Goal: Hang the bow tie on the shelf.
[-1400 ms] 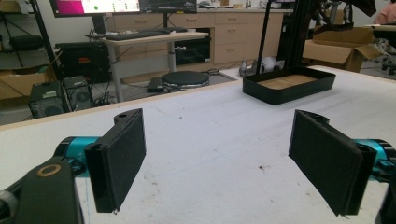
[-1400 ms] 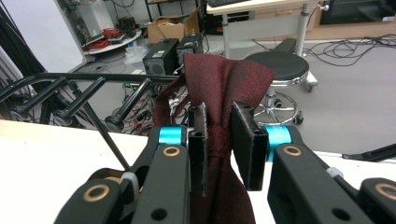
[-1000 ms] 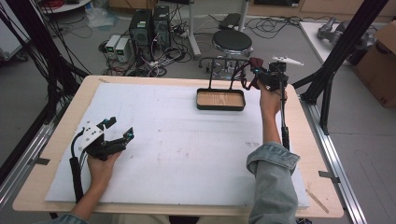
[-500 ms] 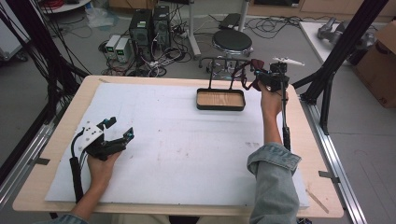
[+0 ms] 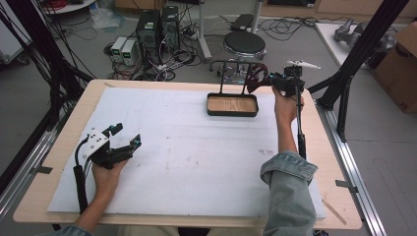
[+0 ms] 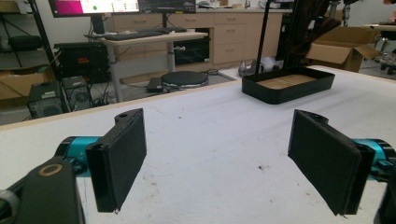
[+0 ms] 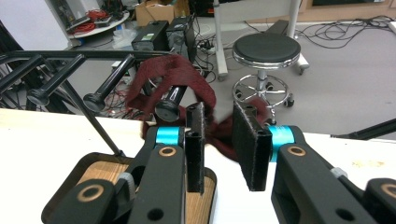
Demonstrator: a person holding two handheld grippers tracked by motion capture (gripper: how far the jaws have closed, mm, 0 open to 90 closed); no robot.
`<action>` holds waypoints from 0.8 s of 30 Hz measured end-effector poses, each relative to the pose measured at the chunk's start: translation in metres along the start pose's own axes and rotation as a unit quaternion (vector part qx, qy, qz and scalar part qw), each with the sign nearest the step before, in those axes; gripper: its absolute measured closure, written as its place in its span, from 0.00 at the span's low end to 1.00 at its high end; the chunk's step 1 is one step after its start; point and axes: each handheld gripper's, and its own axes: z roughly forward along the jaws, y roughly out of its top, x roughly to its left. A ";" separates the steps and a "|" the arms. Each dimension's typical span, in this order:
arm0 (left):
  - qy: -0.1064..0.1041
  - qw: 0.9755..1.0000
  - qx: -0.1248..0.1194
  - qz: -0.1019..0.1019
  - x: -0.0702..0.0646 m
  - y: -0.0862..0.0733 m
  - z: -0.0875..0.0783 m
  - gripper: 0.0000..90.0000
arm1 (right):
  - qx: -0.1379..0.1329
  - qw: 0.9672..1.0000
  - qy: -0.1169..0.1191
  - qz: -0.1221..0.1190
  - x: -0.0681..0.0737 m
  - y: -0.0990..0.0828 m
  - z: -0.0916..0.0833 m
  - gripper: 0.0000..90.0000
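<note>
A dark red cloth (image 5: 256,76) hangs over a peg of a black rack (image 5: 230,66) at the far side of the table, just behind a black tray (image 5: 232,113) with a wooden floor. My right gripper (image 5: 267,81) is raised at the rack and shut on the cloth; in the right gripper view the cloth (image 7: 175,70) loops over a peg and runs between the pads of my right gripper (image 7: 219,140). My left gripper (image 5: 126,135) rests on the white mat at the near left. It is open, with nothing between the pads of my left gripper (image 6: 219,163).
The tray (image 6: 289,93) lies ahead and to the right of the left gripper. A round stool (image 5: 244,44) and computer towers (image 5: 157,27) stand on the floor beyond the table. A black frame post (image 5: 364,49) rises at the right, near a cardboard box (image 5: 401,64).
</note>
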 end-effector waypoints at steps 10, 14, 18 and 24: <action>0.000 1.000 0.000 0.001 0.000 0.000 0.000 0.22 | -0.022 1.000 0.007 0.001 -0.001 0.007 -0.015 0.77; 0.000 1.000 0.000 0.001 0.000 0.000 0.000 0.22 | -0.031 0.999 0.014 -0.002 0.001 0.010 -0.022 0.75; 0.001 1.000 -0.001 0.001 0.000 0.000 0.000 0.22 | -0.036 0.999 0.022 -0.005 0.003 0.014 -0.031 0.72; 0.002 1.000 -0.002 0.001 0.000 0.000 0.001 0.22 | -0.045 0.998 0.040 -0.012 0.006 0.019 -0.048 0.65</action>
